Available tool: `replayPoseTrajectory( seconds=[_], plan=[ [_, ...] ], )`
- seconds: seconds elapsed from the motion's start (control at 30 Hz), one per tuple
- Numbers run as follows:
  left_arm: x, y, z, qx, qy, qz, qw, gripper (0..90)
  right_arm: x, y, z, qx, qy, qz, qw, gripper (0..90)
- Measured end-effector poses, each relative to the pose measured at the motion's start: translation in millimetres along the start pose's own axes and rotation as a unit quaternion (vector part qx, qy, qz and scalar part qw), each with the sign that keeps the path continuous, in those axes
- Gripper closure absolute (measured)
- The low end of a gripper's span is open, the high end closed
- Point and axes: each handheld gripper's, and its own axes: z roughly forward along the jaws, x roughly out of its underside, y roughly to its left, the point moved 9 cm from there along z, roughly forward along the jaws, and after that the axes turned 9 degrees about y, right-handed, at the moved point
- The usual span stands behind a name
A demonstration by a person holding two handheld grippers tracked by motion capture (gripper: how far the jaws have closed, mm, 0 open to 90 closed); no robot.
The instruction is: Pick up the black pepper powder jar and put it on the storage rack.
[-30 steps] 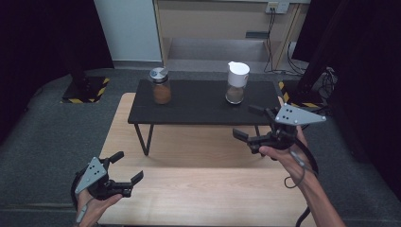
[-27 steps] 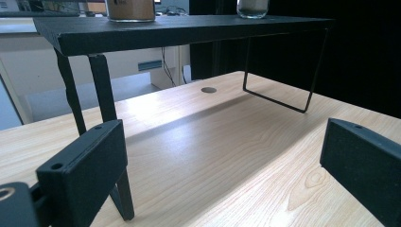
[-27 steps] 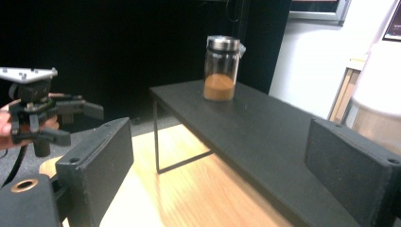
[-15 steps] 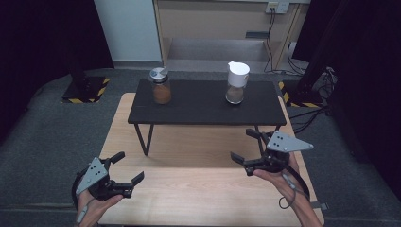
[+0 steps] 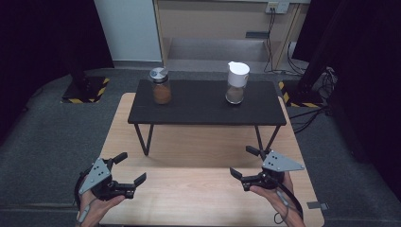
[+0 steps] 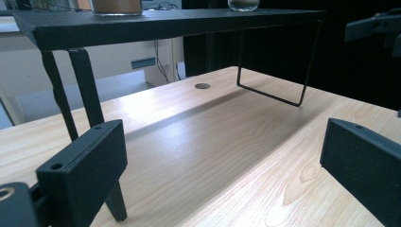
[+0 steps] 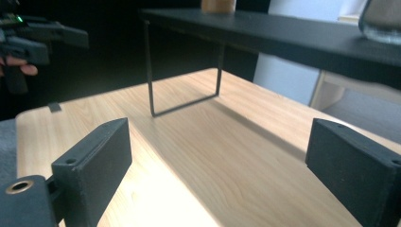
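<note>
On my far left, the left gripper [image 5: 124,170] hangs low over the near-left corner of the wooden table [image 5: 198,198], held in a hand [image 5: 97,208] that comes up from the bottom edge. Its jaws stand wide apart with nothing between them; in the left gripper view I see only bare wood grain between the two black pads.

Moving right, the small black bench [image 5: 208,106] stands on the far half of the wooden table, on thin wire legs. On its left part sits a jar with a metal lid [image 5: 160,85], filled with something brown. I can read no label or writing on it; it is too small to tell. It is well apart from my left gripper.

Further right on the bench stands a clear jar with a white lid [image 5: 236,89], with a darker layer at its bottom. No brand or print is legible there either. In the right gripper view its glass base [image 7: 382,21] shows at the upper right, on the bench top.

On the right, the right gripper [image 5: 248,163] hangs over the near-right part of the wooden table, just in front of the bench's right leg, grey plate on top. Its jaws are spread wide too, empty, well short of the white-lidded jar.
</note>
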Motion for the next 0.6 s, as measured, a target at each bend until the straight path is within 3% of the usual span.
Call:
replayPoseTrajectory(
  seconds=[0.23, 0.4, 0.6],
  plan=[
    [2.1, -0.4, 5.4, 0.003, 0.005, 0.002, 1.0000, 1.1, 19.0, 5.1, -0.1, 0.007, 0.012, 0.008, 0.9999, 6.4],
    [3.2, -1.5, 8.9, 0.005, 0.009, 0.000, 1.0000, 1.6, 24.5, 8.0, -0.2, 0.009, 0.015, 0.007, 0.9998, 6.0],
    [4.6, -2.2, 13.1, -0.001, 0.011, -0.004, 0.9999, 2.0, 30.6, 4.6, -1.7, 0.017, 0.014, 0.022, 0.9995, 5.2]
  ],
)
